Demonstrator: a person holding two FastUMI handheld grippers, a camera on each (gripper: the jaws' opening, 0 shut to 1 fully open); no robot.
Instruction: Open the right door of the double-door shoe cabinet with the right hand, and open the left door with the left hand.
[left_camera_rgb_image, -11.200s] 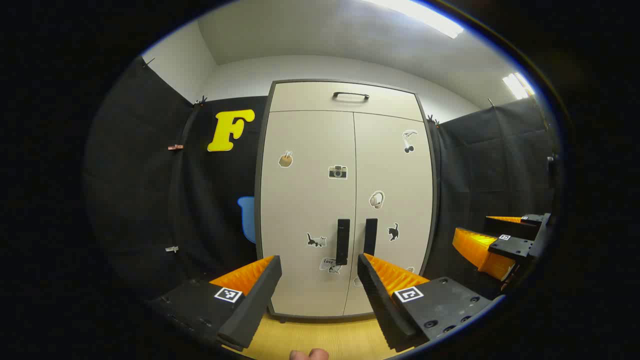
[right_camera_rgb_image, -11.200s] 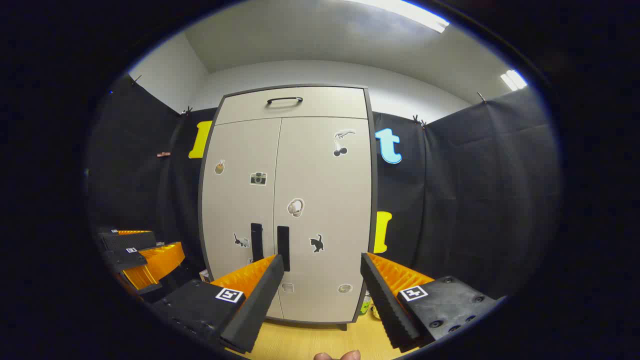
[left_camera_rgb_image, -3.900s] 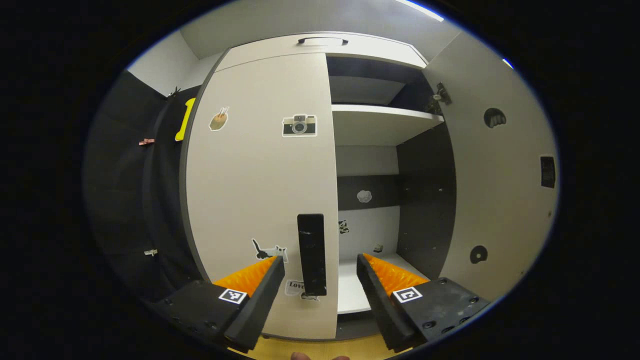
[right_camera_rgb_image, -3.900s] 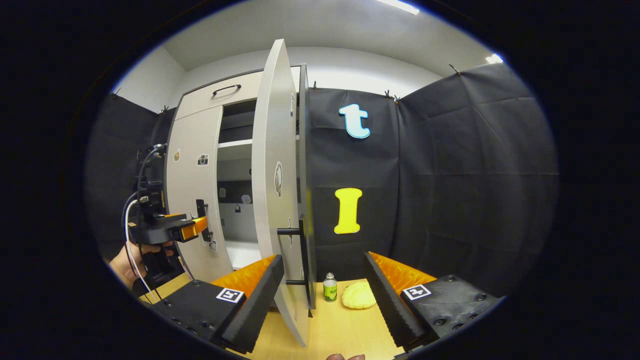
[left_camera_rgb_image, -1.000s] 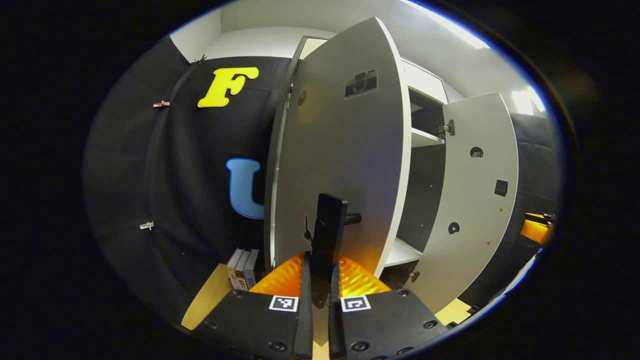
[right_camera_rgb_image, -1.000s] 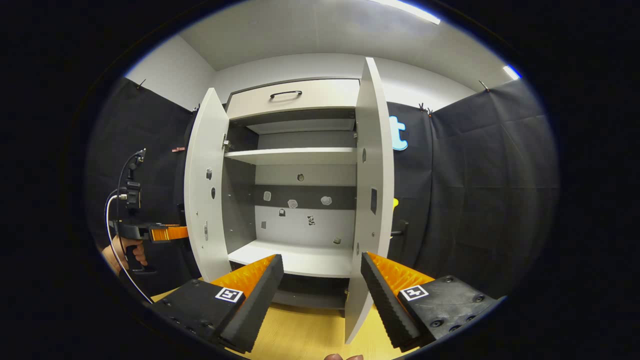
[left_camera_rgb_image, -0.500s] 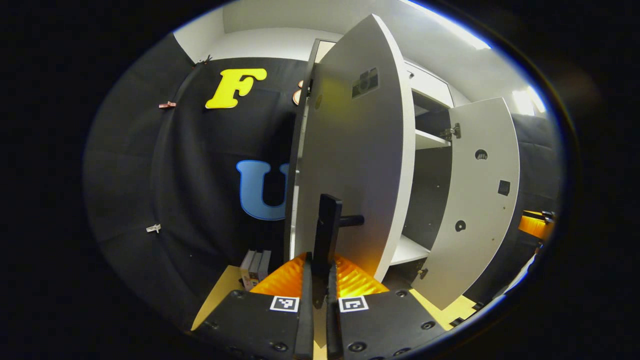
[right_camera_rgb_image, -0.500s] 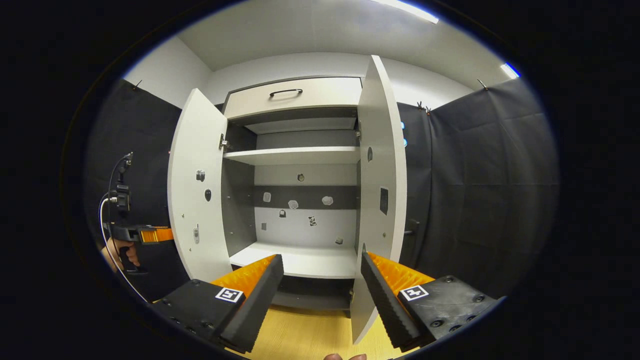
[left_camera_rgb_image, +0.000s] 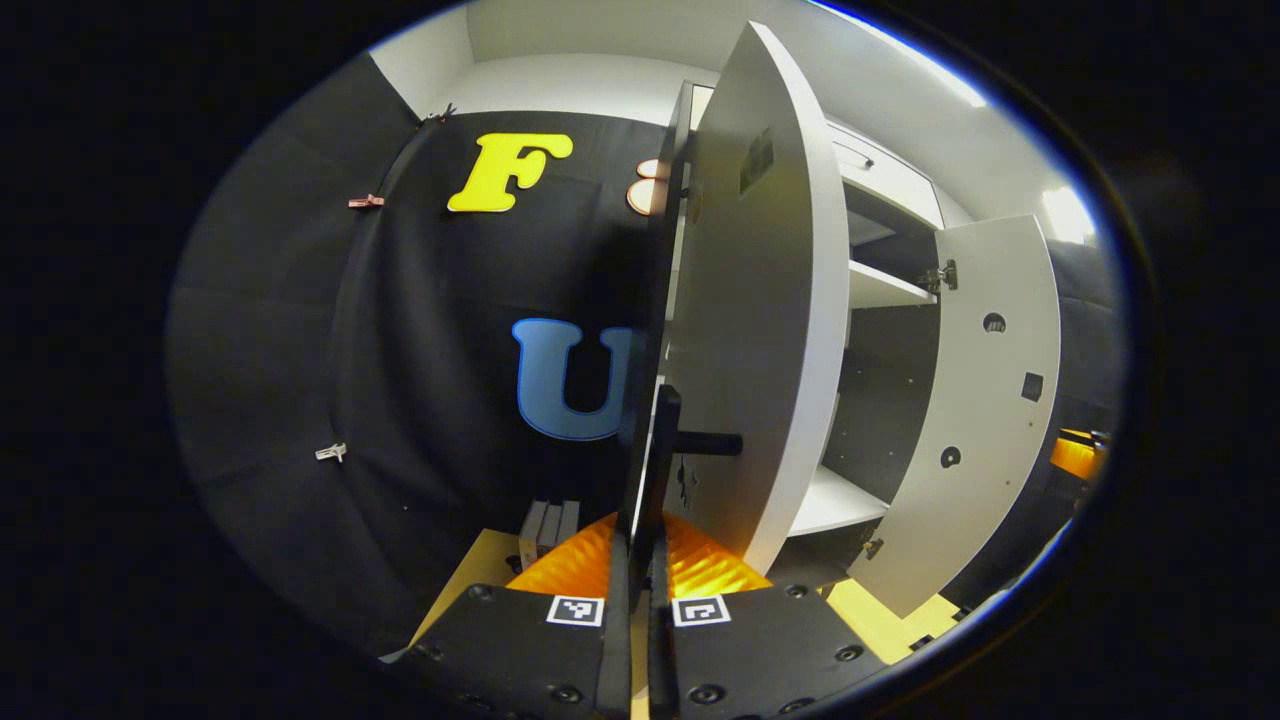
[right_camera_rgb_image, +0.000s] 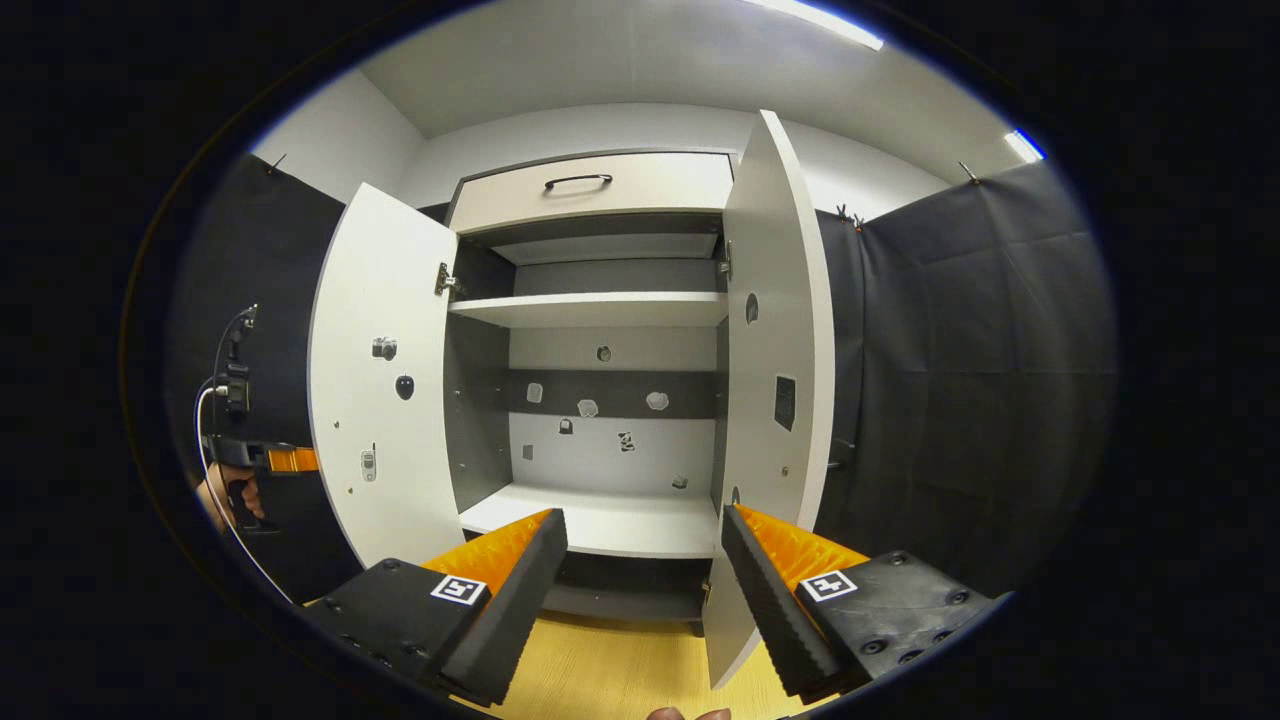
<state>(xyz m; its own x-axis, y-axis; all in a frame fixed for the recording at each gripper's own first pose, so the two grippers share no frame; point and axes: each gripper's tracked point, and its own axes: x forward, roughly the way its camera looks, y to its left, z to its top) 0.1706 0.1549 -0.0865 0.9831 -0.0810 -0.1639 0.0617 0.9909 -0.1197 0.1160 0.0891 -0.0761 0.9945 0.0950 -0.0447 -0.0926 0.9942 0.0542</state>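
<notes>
The left hand-held gripper (left_camera_rgb_image: 636, 560) is clamped on the left door's handle (left_camera_rgb_image: 662, 450); the left door (left_camera_rgb_image: 760, 330) and right door (right_camera_rgb_image: 775, 400) are swung wide. The right hand-held gripper (right_camera_rgb_image: 645, 560) is held agape, empty, before the shoe cabinet (right_camera_rgb_image: 600, 190).

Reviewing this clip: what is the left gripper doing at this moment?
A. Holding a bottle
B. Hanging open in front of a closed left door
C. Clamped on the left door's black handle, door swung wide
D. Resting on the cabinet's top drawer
C: in the left gripper view the left gripper is shut on the black handle of the left door, which stands wide open.

Left door (right_camera_rgb_image: 375, 380) and right door (right_camera_rgb_image: 772, 380) either side of the cabinet's shelves (right_camera_rgb_image: 590, 310).
</notes>
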